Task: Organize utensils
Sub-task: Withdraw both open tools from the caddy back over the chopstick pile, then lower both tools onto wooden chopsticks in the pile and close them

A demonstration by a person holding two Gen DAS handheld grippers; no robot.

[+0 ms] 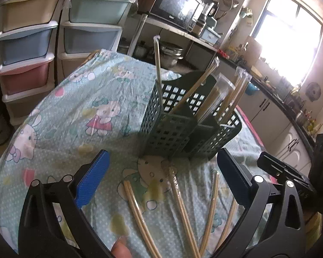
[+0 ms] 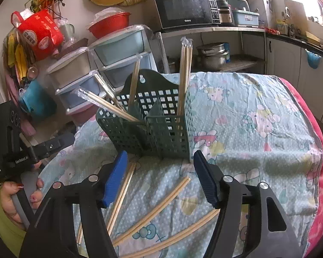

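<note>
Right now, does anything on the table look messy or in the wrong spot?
Yes. Several chopstick pairs lie scattered on the cartoon tablecloth in front of the green utensil basket, while others already stand inside it.

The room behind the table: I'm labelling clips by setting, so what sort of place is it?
Most likely a home kitchen: a microwave on a shelf, steel pots below it, cabinets under a cluttered counter.

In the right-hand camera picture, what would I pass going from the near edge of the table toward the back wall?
The open right tool → loose chopsticks on the cartoon tablecloth → green basket holding wrapped chopsticks → stacked plastic drawers → microwave.
</note>
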